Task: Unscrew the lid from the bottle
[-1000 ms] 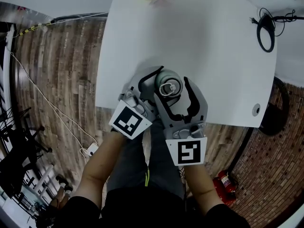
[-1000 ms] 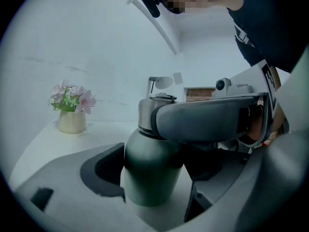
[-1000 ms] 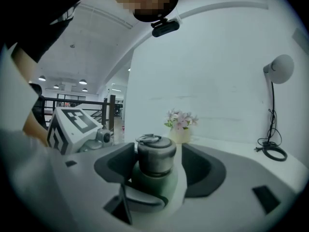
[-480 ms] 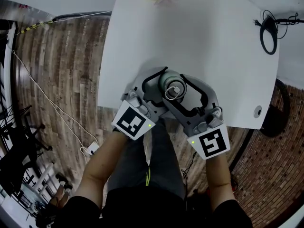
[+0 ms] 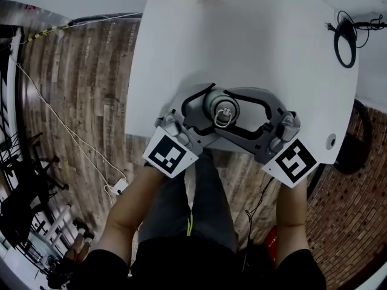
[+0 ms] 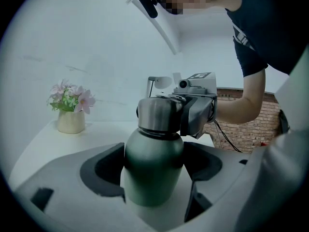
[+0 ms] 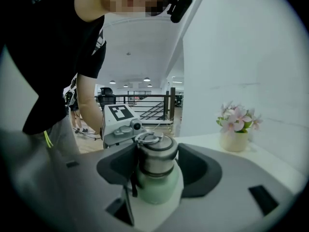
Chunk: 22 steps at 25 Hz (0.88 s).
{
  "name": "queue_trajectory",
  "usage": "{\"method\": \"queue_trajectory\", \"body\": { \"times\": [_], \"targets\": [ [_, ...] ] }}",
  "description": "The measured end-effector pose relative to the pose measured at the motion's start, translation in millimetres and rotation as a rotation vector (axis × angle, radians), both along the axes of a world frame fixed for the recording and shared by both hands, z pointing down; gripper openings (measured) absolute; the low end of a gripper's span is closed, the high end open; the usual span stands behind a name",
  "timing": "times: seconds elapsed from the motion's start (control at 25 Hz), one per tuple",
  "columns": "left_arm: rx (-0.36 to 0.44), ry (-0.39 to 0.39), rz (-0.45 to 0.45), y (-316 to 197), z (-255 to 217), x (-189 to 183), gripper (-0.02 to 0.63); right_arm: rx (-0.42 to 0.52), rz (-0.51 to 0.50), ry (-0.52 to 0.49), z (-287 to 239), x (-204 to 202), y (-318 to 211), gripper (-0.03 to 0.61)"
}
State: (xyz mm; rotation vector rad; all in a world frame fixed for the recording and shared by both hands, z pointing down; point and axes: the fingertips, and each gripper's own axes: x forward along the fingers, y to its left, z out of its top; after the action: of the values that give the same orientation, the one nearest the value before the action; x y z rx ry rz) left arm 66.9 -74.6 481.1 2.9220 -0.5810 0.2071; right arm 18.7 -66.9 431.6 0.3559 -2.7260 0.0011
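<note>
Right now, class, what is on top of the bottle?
A steel lid caps the bottle, and a wire ring lies on the lid. The lid covers the bottle's mouth, so the thread and any contents cannot be seen.

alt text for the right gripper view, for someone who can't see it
The right gripper, whose jaws have just been closing, clamps the steel lid of a pale green bottle on a white table. The left gripper shows behind it, and a pot of pink flowers stands at the right.
</note>
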Motion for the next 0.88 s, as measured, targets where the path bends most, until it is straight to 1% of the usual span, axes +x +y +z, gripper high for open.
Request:
{"method": "queue_trajectory", "body": {
  "times": [0.16,0.24,0.28,0.36,0.44,0.52,0.56,0.6,0.72,0.88],
  "targets": [
    [0.003,0.0,0.001,-0.6,0.6,0.1,0.373,0.016,0.049,0.004,3.9,4.0,-3.1,0.295],
    [0.004,-0.002,0.002,-0.2,1.5,-0.1,0.373,-0.01,0.084,-0.015,5.6,8.9,-0.1,0.304],
    [0.005,-0.003,0.002,0.0,1.7,-0.1,0.373,-0.027,0.118,-0.039,5.0,11.9,1.9,0.305],
    [0.007,-0.003,0.002,0.0,1.5,0.0,0.373,-0.039,0.239,-0.105,1.1,17.9,2.4,0.305],
    [0.01,-0.002,0.002,-0.1,0.6,0.0,0.373,-0.003,0.423,-0.148,-2.0,23.0,0.4,0.304],
    [0.011,-0.003,0.004,-0.2,0.1,-0.5,0.373,0.05,0.607,-0.16,-3.0,23.8,2.2,0.304],
    [0.01,-0.003,0.004,-0.4,0.1,-0.9,0.374,0.074,0.678,-0.158,-3.0,21.7,4.3,0.304],
    [0.007,-0.004,0.003,-0.5,0.3,-1.2,0.373,0.094,0.729,-0.153,-2.7,18.3,6.5,0.304],
    [0.004,-0.002,0.001,-0.5,-0.2,-0.4,0.373,0.124,0.803,-0.142,-2.6,12.4,6.0,0.304],
    [0.005,-0.006,-0.001,-0.1,0.0,-0.1,0.373,0.113,0.854,-0.136,-0.9,18.0,-4.4,0.302]
  ]
}}
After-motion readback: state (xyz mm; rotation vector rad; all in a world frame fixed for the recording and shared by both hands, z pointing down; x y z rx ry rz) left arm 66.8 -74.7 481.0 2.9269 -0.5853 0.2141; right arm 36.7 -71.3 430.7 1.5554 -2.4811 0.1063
